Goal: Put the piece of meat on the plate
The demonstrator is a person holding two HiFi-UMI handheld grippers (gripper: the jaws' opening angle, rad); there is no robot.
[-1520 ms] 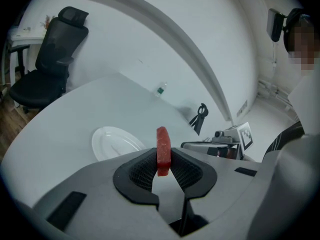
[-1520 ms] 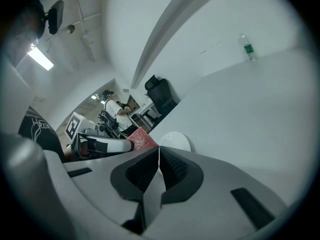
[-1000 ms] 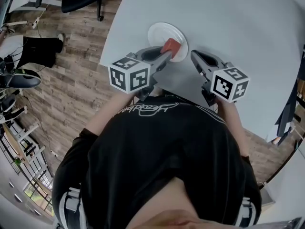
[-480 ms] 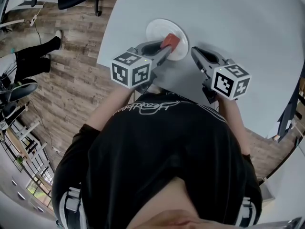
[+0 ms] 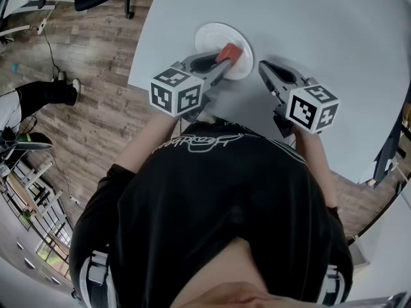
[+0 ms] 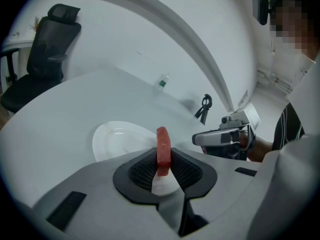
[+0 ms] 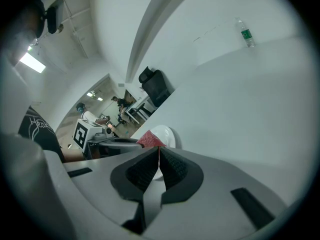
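My left gripper [image 6: 162,170] is clamped on the red piece of meat [image 6: 163,146], held on edge over the near rim of the white plate [image 6: 112,136] on the grey table [image 5: 308,24]. My right gripper [image 7: 159,168], jaws together on nothing, hangs beside the plate. A bottle [image 6: 161,82] stands far across the table; an office chair [image 6: 47,49] stands beyond its edge.
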